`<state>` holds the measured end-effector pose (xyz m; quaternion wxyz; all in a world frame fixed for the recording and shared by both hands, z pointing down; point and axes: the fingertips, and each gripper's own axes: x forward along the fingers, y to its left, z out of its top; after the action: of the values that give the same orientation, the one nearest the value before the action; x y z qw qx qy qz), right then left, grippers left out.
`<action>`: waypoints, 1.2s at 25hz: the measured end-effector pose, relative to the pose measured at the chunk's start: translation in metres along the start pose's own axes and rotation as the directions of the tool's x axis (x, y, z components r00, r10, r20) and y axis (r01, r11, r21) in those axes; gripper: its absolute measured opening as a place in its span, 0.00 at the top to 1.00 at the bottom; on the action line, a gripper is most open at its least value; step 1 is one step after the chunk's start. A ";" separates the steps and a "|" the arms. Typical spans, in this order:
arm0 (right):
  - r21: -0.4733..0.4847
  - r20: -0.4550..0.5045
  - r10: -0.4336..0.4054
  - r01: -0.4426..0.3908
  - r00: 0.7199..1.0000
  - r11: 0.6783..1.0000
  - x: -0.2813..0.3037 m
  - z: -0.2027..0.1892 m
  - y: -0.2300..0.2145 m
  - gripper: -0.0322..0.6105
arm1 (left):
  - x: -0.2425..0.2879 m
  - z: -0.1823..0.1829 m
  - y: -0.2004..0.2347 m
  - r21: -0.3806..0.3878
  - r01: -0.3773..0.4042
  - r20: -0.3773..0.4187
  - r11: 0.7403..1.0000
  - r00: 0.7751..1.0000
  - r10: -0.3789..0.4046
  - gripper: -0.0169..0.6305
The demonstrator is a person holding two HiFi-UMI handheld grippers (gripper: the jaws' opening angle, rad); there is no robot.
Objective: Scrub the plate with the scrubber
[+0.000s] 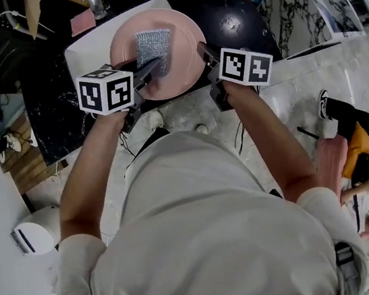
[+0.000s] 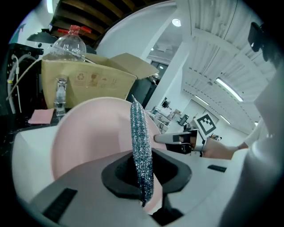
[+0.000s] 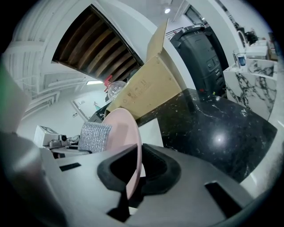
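Grippers come nearest. The left gripper (image 1: 149,72), entering from the plate's 7 o'clock, is clamped on the silver metallic mesh scrubber (image 1: 154,47), which lies against the face of the round pink plate (image 1: 183,38). The right gripper (image 1: 204,55) pinches the plate's rim at 4 o'clock, probably to steady it. Beyond them, the white rectangular tray (image 1: 86,51) and black marble counter (image 1: 234,14) leave room for strokes toward 12 o'clock.
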<state>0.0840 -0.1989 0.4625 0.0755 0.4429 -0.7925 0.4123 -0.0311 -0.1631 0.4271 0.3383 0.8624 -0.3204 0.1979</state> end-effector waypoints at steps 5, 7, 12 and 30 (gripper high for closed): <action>-0.011 -0.002 0.017 -0.017 1.000 1.000 0.002 -0.003 0.011 0.91 | 0.031 -0.012 -0.029 -0.008 0.060 -0.029 0.998 0.998 -0.060 0.86; -0.013 0.001 0.019 -0.019 1.000 1.000 0.002 -0.002 0.013 0.91 | 0.040 -0.015 -0.034 -0.017 0.078 -0.037 0.997 0.996 -0.078 0.86; -0.009 0.008 0.019 -0.019 1.000 1.000 -0.001 0.001 0.011 0.91 | 0.042 -0.023 -0.028 -0.038 0.076 -0.051 0.996 0.996 -0.078 0.86; -0.014 -0.014 0.004 -0.004 1.000 1.000 0.003 0.003 0.001 0.91 | -0.028 -0.050 0.052 -0.046 -0.107 -0.046 0.993 0.993 0.105 0.86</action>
<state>0.0821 -0.2028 0.4609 0.0835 0.4378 -0.7958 0.4100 -0.0933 -0.1451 0.4697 0.3551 0.8311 -0.3632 0.2265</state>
